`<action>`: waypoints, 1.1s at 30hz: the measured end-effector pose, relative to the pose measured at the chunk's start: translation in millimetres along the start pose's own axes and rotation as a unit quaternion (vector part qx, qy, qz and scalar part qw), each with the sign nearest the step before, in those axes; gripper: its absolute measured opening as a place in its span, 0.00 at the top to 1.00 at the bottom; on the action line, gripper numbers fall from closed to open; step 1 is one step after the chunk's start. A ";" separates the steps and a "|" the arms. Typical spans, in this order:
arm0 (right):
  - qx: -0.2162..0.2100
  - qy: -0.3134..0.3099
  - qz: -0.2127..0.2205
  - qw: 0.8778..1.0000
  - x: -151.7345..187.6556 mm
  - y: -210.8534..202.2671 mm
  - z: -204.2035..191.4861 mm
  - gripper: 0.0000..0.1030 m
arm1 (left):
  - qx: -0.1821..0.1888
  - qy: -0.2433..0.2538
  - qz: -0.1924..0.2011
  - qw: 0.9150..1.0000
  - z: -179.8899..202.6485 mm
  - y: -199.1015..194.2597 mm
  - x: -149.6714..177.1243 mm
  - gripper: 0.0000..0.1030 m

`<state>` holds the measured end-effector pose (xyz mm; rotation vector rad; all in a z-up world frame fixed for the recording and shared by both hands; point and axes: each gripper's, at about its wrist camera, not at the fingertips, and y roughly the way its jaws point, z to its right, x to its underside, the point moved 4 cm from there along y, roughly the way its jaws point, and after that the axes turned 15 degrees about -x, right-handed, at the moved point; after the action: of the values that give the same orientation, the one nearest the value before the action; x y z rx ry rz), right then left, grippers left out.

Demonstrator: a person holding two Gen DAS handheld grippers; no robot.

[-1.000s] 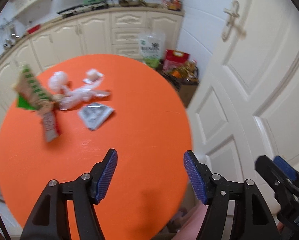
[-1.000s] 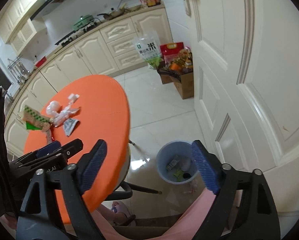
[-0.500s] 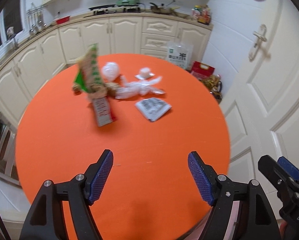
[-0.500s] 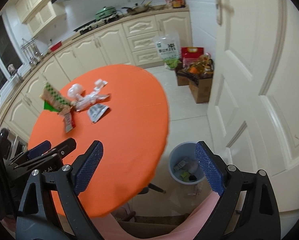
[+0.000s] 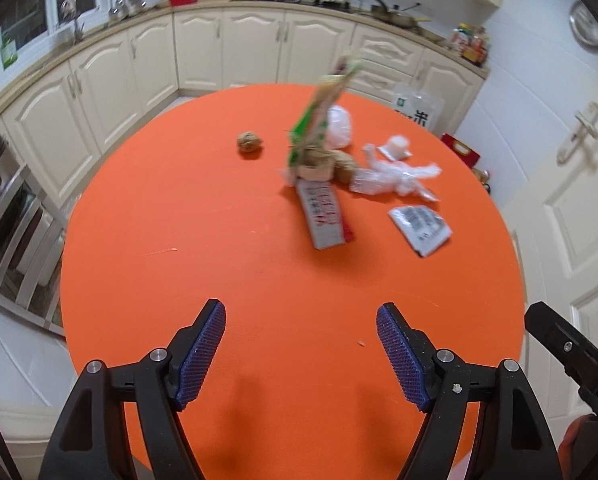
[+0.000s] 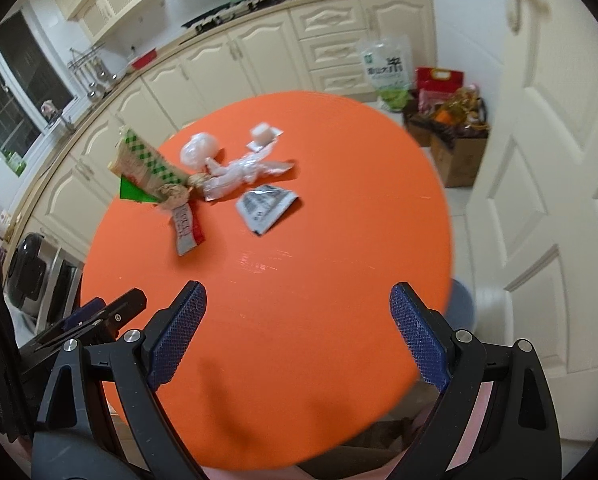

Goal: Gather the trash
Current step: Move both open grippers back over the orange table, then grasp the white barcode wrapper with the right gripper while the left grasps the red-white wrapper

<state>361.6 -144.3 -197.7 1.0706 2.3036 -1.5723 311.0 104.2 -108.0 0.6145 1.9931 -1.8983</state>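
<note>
Trash lies on the far half of a round orange table (image 5: 227, 264): a green checked carton (image 5: 323, 104), a red and white wrapper (image 5: 323, 216), a grey printed sachet (image 5: 421, 226), crumpled clear plastic (image 5: 395, 178), a white plastic ball (image 5: 339, 126) and a brown walnut-like ball (image 5: 250, 143). The same pile shows in the right wrist view: carton (image 6: 151, 168), wrapper (image 6: 187, 228), sachet (image 6: 266, 206). My left gripper (image 5: 301, 354) is open and empty above the table's near part. My right gripper (image 6: 299, 332) is open and empty, also over the near edge.
A blue bin's rim (image 6: 461, 308) peeks out past the table's right edge. A white door (image 6: 547, 184) stands at right. Cream kitchen cabinets (image 5: 235, 48) run behind the table. A rice bag (image 6: 387, 68) and a box of goods (image 6: 455, 136) sit on the floor.
Both grippers have swung left from the door and bin toward the table. The trash pile now sits ahead of both, and the bin is almost hidden behind the table edge.
</note>
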 end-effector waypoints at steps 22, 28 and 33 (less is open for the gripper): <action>0.059 -0.033 -0.092 0.993 -56.0 130.7 -1.8 0.33 | 0.006 -0.037 -0.050 0.998 -38.8 81.1 -54.5 0.28; 0.085 -0.071 -0.101 0.989 -60.1 144.3 -7.8 0.46 | 0.008 -0.040 -0.057 0.998 -34.9 90.2 -59.9 0.28; 0.093 -0.096 -0.102 0.986 -60.0 141.0 -8.5 0.81 | 0.018 -0.037 -0.058 0.997 -19.7 89.7 -64.0 0.28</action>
<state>496.6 -137.7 -270.4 0.6977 2.2300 -1.9052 413.0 120.4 -151.0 0.4409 1.9901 -1.9981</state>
